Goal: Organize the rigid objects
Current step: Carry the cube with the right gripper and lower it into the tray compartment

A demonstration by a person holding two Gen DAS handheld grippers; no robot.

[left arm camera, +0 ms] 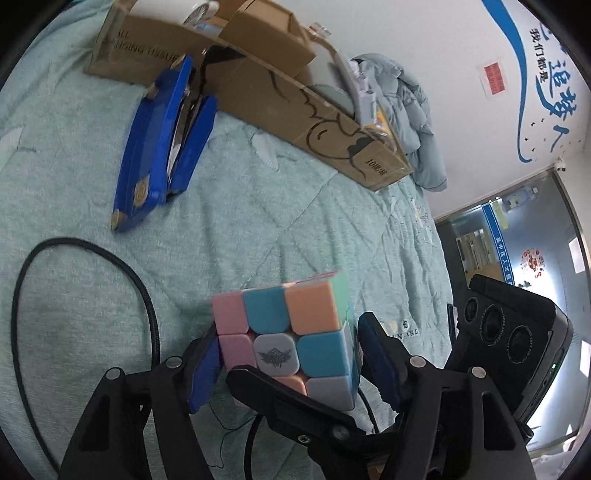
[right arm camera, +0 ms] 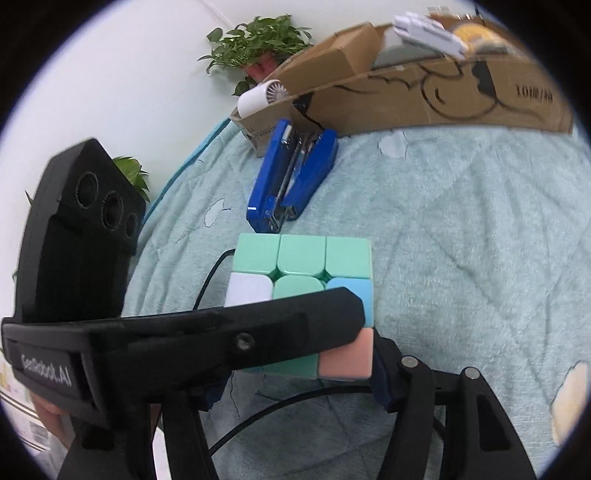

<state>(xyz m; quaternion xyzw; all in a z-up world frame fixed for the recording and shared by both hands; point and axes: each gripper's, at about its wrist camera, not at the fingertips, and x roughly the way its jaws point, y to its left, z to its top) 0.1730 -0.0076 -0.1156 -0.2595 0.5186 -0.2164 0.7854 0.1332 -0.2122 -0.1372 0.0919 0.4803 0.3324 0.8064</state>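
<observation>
Left gripper [left arm camera: 286,363]: clenched on the cube [left arm camera: 291,339]; its 2 blue pads [left arm camera: 380,363] press the cube's left and right sides.
Right gripper [right arm camera: 299,369]: its blue pads sit at the 2 lower flanks of the cube [right arm camera: 301,280]; the left gripper's black body crosses in front and hides the contact, so I cannot tell whether it grips or stands released.
Cube: a pastel 3x3 puzzle cube, held above the bed between both grippers. The left wrist view shows a mixed face of pink, blue, orange and grey tiles with a logo on the centre tile. The right wrist view shows a mostly green face with 1 white, 1 blue and 1 pink tile.
Stapler [left arm camera: 162,144]: blue, lying on the bed with its arms splayed apart, its far end just beside the box; well apart from the cube.
Box [left arm camera: 258,92]: open brown cardboard with black line drawing and print, resting on the bed beyond the stapler. A small white fan [right arm camera: 264,94] and a white plastic piece [right arm camera: 428,31] stick up from inside it.
Bed [left arm camera: 258,206]: covered with a pale green quilted blanket.
Cable [left arm camera: 85,295]: black, looping over the blanket below the grippers.
Plants [right arm camera: 258,44]: green leaves against the white wall behind the box.
Jacket [left arm camera: 410,110]: pale blue, bunched past the box's far end.
</observation>
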